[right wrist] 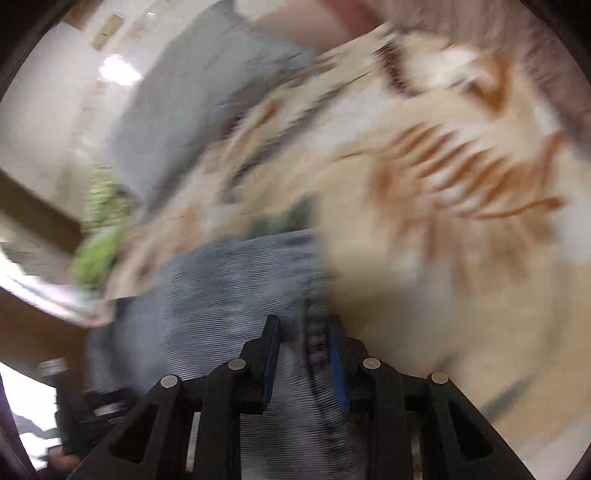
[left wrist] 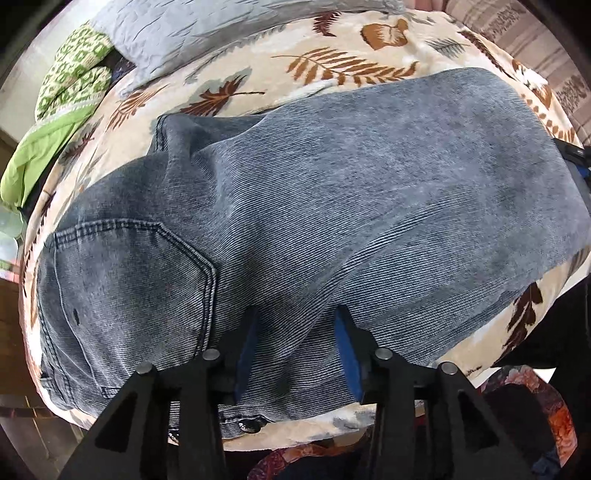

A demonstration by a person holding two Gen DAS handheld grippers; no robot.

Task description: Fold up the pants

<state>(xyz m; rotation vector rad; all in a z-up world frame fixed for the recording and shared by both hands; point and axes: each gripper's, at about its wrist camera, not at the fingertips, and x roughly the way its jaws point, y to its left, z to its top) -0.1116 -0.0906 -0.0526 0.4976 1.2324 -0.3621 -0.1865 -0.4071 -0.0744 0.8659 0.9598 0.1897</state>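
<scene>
Grey-blue denim pants (left wrist: pixel 295 184) lie across a leaf-print blanket (left wrist: pixel 332 62) on a bed. The back pocket (left wrist: pixel 140 266) is at the left and the waist button (left wrist: pixel 249 434) is near the bed's front edge. My left gripper (left wrist: pixel 297 312) points down at the seat of the pants. Its jaws stand apart, and a low ridge of denim lies between the blue pads (left wrist: pixel 349 350). The right wrist view is blurred by motion. In it, my right gripper (right wrist: pixel 303 321) is shut on a dark seamed edge of the pants (right wrist: pixel 229 288) over the blanket (right wrist: pixel 461 258).
A grey quilted pillow (left wrist: pixel 192 33) lies at the back of the bed, with a green patterned cloth (left wrist: pixel 70 85) at the back left. Both show blurred in the right wrist view, the pillow (right wrist: pixel 199 103) above the green cloth (right wrist: pixel 99 254). The bed's front edge runs just below the waistband.
</scene>
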